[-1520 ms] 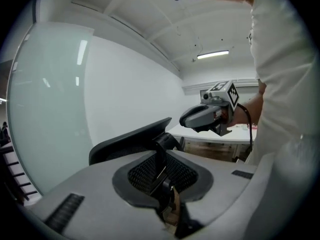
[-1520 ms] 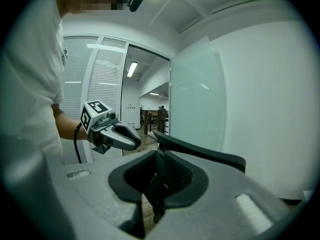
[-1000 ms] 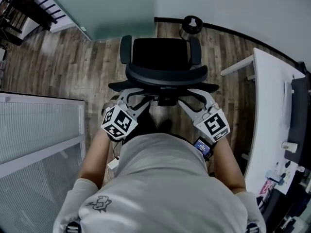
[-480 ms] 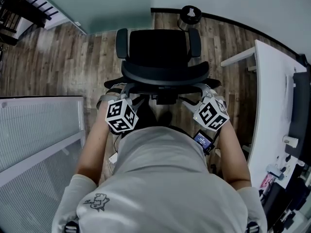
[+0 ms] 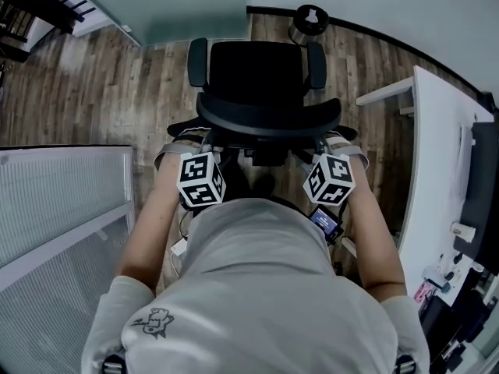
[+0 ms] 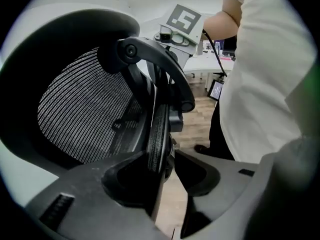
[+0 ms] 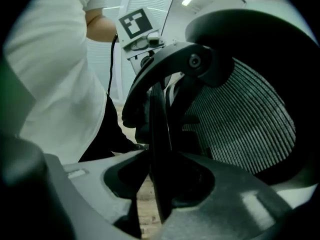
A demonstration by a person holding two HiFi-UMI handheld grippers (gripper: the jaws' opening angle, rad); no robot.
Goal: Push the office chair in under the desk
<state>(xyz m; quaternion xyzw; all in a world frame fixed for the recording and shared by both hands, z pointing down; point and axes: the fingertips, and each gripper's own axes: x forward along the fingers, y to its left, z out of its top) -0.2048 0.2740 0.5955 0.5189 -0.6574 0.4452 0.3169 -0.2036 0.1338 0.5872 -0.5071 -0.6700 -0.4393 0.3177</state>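
Observation:
The black office chair (image 5: 257, 72) stands in front of me with its back towards me, seat facing the far wall. My left gripper (image 5: 195, 148) is at the left side of the backrest (image 5: 265, 117) and my right gripper (image 5: 335, 146) at the right side. In the left gripper view the backrest's thin black rim (image 6: 159, 129) runs between the jaws of the left gripper (image 6: 167, 161), with floor showing beside it; those jaws are closing. The right gripper (image 7: 160, 169) likewise has the rim (image 7: 159, 134) between its closing jaws. The white desk (image 5: 437, 154) is off to the right.
A ribbed grey partition (image 5: 62, 209) stands close on my left. A round black bin (image 5: 310, 18) sits by the far wall beyond the chair. The desk edge carries a monitor (image 5: 479, 178) and small items. Wooden floor (image 5: 101, 100) surrounds the chair.
Both grippers have moved forward and up from below the backrest to its two sides, and now straddle its rim. The chair has shifted slightly away from me.

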